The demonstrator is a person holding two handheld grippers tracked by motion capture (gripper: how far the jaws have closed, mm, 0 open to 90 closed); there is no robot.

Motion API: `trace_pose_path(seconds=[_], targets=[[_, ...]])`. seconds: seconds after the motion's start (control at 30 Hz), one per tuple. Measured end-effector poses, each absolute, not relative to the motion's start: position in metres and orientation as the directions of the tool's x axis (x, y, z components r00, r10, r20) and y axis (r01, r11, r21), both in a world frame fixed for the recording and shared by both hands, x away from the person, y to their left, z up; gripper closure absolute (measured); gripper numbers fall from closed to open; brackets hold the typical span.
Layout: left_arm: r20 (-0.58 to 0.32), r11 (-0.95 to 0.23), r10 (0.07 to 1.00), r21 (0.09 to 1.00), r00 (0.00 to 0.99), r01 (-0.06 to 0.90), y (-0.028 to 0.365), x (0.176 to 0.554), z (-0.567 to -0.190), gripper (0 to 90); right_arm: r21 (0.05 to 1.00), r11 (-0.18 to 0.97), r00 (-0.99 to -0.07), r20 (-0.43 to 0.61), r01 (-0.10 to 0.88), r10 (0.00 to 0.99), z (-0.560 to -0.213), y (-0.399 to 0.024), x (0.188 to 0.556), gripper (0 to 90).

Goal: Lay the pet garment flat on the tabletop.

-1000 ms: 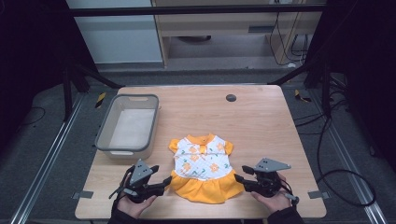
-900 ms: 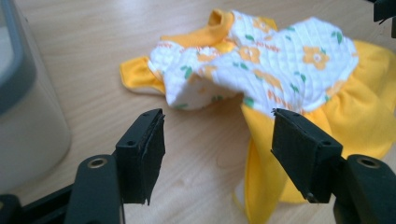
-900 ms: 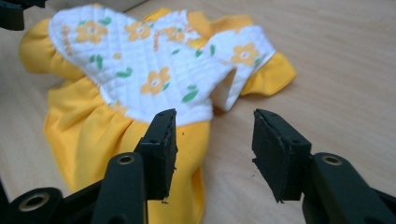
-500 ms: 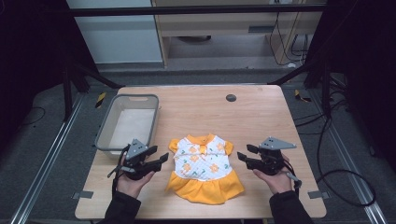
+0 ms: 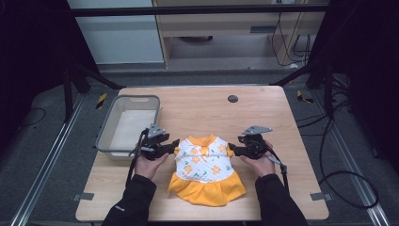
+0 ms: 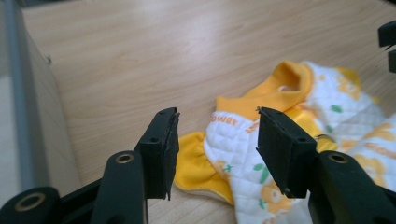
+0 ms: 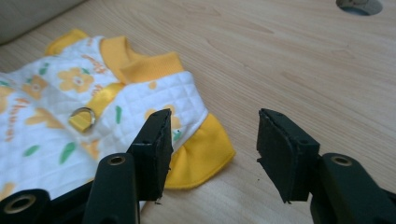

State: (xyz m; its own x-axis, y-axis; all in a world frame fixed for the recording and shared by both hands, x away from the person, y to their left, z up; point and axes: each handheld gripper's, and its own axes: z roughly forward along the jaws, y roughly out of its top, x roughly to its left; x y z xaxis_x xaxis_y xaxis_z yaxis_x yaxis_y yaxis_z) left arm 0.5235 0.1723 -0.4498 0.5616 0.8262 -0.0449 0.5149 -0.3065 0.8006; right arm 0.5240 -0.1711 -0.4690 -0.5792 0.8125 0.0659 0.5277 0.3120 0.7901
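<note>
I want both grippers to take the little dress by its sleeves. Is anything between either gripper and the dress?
Nothing visible. The left gripper and right gripper flank the dress, jaws open at its yellow sleeves, with bare table around. The bin sits off to the left.

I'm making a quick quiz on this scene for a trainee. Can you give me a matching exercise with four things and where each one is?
Things:
1. dress
2. grey bin
3. left gripper
4. round hole

Places:
A. far part of the table, right of centre
B. at the dress's left sleeve, jaws open
C. left edge of the table
D. flat on the table between the two grippers

Pairs: 1-D, 2-C, 3-B, 4-A
</note>
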Motion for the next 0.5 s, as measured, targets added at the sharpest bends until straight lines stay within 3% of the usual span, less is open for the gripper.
trace_pose_path(seconds=[0.3, 0.4, 0.5], targets=[[-0.025, -0.374, 0.828, 0.721, 0.561, 0.584, 0.161, 0.544, -0.482, 48.9, 0.757, 0.347, -0.597, 0.070, 0.554, 0.799, -0.492, -0.160, 0.538, 47.5], [-0.074, -0.345, 0.834, 0.702, 0.546, 0.623, 0.164, 0.548, -0.492, 48.5, 0.745, 0.361, -0.599, 0.065, 0.561, 0.798, -0.498, -0.156, 0.539, 51.7], [-0.063, -0.354, 0.833, 0.702, 0.549, 0.618, 0.163, 0.547, -0.492, 51.7, 0.734, 0.368, -0.601, 0.068, 0.571, 0.796, -0.501, -0.156, 0.539, 57.7]])
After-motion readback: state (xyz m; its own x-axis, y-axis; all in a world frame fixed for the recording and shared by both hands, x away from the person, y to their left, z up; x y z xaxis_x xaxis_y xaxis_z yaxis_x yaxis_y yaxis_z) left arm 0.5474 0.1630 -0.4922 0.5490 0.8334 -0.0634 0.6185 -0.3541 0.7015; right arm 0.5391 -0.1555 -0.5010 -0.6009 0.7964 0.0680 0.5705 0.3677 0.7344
